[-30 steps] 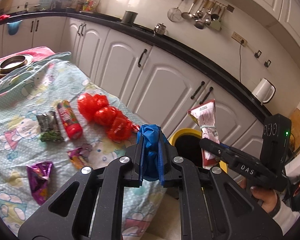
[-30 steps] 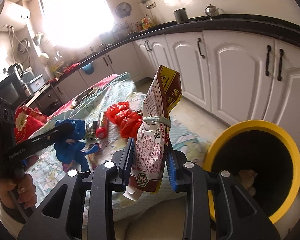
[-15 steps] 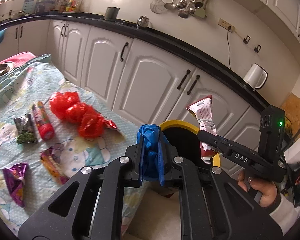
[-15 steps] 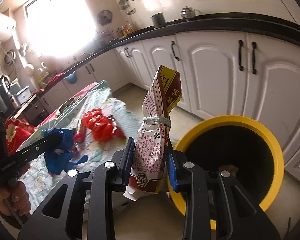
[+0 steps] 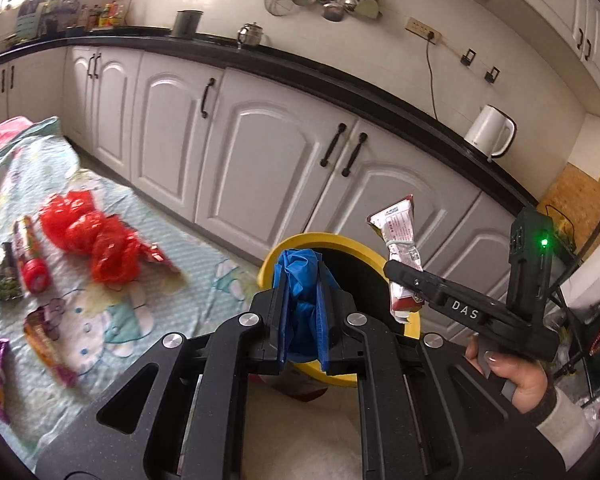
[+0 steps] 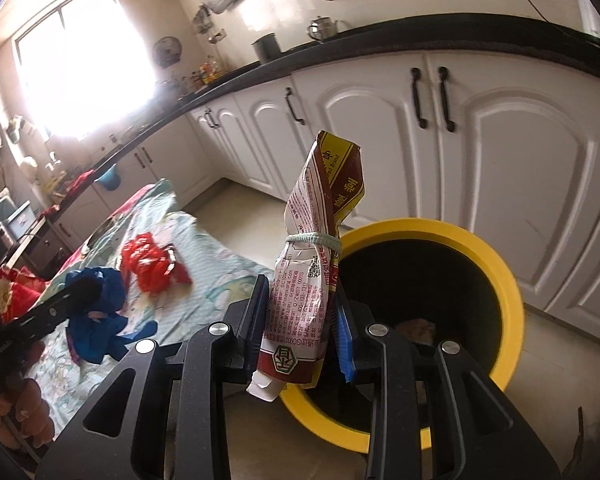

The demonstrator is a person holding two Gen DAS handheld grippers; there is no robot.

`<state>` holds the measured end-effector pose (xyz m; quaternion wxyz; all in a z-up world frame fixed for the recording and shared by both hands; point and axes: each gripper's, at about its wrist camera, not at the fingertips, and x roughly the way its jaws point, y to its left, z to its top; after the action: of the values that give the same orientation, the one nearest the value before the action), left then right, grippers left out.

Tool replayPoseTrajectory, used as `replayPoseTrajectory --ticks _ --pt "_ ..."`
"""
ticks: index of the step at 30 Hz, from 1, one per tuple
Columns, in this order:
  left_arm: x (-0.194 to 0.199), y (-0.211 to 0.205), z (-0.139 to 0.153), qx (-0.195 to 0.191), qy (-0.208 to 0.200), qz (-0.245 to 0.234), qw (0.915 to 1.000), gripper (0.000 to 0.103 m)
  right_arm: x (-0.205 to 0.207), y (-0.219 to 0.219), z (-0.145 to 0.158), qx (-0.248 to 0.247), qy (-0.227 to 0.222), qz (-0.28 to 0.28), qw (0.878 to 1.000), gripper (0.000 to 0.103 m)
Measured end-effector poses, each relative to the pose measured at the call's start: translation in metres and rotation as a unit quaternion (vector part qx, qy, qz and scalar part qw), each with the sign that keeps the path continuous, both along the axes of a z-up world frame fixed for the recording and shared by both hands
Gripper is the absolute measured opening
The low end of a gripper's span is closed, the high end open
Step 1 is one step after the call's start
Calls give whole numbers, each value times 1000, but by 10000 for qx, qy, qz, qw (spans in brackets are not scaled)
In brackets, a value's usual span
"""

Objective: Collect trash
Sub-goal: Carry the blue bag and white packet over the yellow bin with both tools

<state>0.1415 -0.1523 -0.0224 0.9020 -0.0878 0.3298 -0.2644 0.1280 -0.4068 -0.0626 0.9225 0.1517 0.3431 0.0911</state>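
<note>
My left gripper (image 5: 302, 316) is shut on a crumpled blue plastic bag (image 5: 300, 280) and holds it just before the near rim of the yellow bin (image 5: 342, 240). My right gripper (image 6: 302, 312) is shut on a red-and-white food packet (image 6: 320, 248) tied with a band, held upright over the near rim of the yellow bin (image 6: 500, 280). The right gripper with its packet (image 5: 400, 256) also shows in the left wrist view, above the bin's right side. The blue bag (image 6: 96, 312) shows at the left of the right wrist view.
A table with a pale patterned cloth (image 5: 172, 240) stands left of the bin. On it lie a red plastic bag (image 5: 92, 236), a red tube (image 5: 32, 256) and several small wrappers (image 5: 46, 340). White cabinets (image 5: 260, 160) run behind. Some trash (image 6: 416, 328) lies inside the bin.
Both grippers have moved away from the table toward the yellow bin, each still holding its item. The bin is now larger and closer in both views.
</note>
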Motion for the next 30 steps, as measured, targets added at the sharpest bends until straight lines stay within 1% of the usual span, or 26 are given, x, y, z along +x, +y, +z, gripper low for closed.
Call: replayPoseTrajectory --ticks 9,13,22,26,30 --pt "13 -36 -5 114 -28 -223 9997 6 -4 -30 -17 117 196 -295 9993 29" --pt "18 -48 -8 135 -59 -252 9996 6 -5 -41 -26 185 311 -402 9985 29" --pt "35 -74 -28 343 72 -340 9988 6 -5 -54 -38 307 494 -515 9970 29" --pt "44 -85 -40 452 179 -388 9981 6 -5 -58 -43 342 561 -541 9964 29" --pt "54 -91 -50 483 298 -418 9975 6 -4 -61 -48 342 623 -573 9958 29"
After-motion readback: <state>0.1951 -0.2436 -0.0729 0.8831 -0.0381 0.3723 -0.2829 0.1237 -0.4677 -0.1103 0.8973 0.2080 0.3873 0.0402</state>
